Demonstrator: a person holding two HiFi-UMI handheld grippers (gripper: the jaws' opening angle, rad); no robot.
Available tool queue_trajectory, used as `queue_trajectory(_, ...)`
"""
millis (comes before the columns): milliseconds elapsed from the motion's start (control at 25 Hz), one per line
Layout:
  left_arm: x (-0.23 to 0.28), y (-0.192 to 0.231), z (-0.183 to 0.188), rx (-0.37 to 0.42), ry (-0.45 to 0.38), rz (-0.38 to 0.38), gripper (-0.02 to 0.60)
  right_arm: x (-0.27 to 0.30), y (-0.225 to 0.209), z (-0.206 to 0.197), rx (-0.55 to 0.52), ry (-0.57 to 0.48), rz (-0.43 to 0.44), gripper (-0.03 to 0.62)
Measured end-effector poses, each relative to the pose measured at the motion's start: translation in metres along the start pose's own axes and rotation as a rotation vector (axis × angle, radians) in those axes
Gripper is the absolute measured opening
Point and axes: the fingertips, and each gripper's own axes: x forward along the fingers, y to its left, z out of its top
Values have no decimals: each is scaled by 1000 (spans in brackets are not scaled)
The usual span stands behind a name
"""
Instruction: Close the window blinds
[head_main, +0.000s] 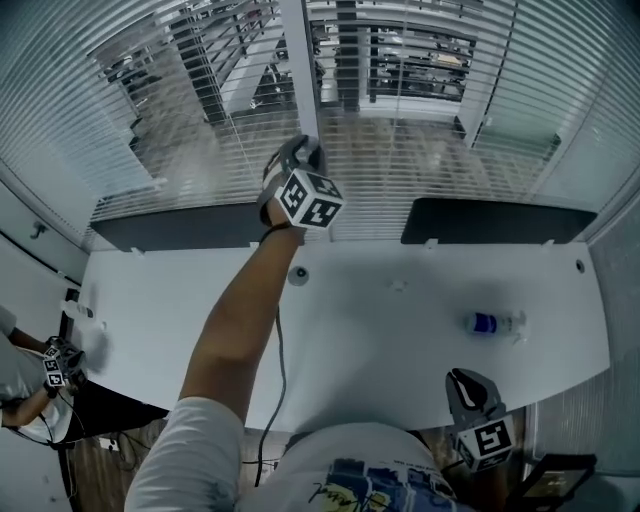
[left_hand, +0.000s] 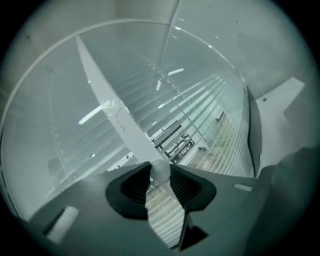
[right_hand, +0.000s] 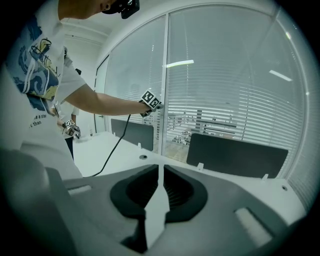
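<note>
The window blinds (head_main: 420, 150) hang behind the white desk (head_main: 380, 330), their slats turned flat so the room beyond shows through. My left gripper (head_main: 300, 165) is raised at the white window post (head_main: 298, 60). In the left gripper view its pads (left_hand: 135, 186) are closed on the rounded lower end of a white blind wand (left_hand: 120, 122), which runs up and to the left across the slats. The right gripper (head_main: 462, 385) hangs low at the desk's front edge near my body. Its jaws (right_hand: 160, 172) are shut with nothing between them.
A small water bottle (head_main: 493, 323) lies on the desk at the right. Two dark partition screens (head_main: 497, 220) (head_main: 175, 232) stand along its far edge. A cable grommet (head_main: 298, 274) sits mid-desk. Another person's hand with a gripper (head_main: 55, 365) is at the far left.
</note>
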Motion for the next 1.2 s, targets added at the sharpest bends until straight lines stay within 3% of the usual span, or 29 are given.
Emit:
queue_trajectory(240, -3, 14, 0, -480, -11, -11, 123, -1, -1, 1, 14, 7, 5, 21)
queue_trajectory(360, -3, 18, -1, -683, -23, -27, 124, -1, -1, 1, 14, 6, 10, 21)
queue_trajectory(520, 0, 13, -7, -894, -30, -69, 124, 1, -2, 0, 6, 3, 8, 21)
queue_trajectory(680, -1, 13, -8, -1032, -41, -86, 124, 0, -2, 0, 8, 7, 11, 21)
queue_trajectory(800, -1, 13, -9, -1066, -49, -91, 124, 0, -3, 2, 3, 5, 10, 21)
queue_trajectory(960, -1, 13, -9, -983, -55, -93, 132, 1, -3, 4, 10, 1, 9, 21)
queue_trajectory(1040, -2, 12, -9, -915, -49, -98, 139, 0, -5, 3, -2, 5, 3, 21)
queue_trajectory(1080, -4, 12, -9, -871, -46, -99, 172, 0, -6, 3, -5, 5, 1, 21)
queue_trajectory(1200, -12, 13, -7, -646, -48, -78, 187, -1, -5, 7, 5, 1, 3, 21)
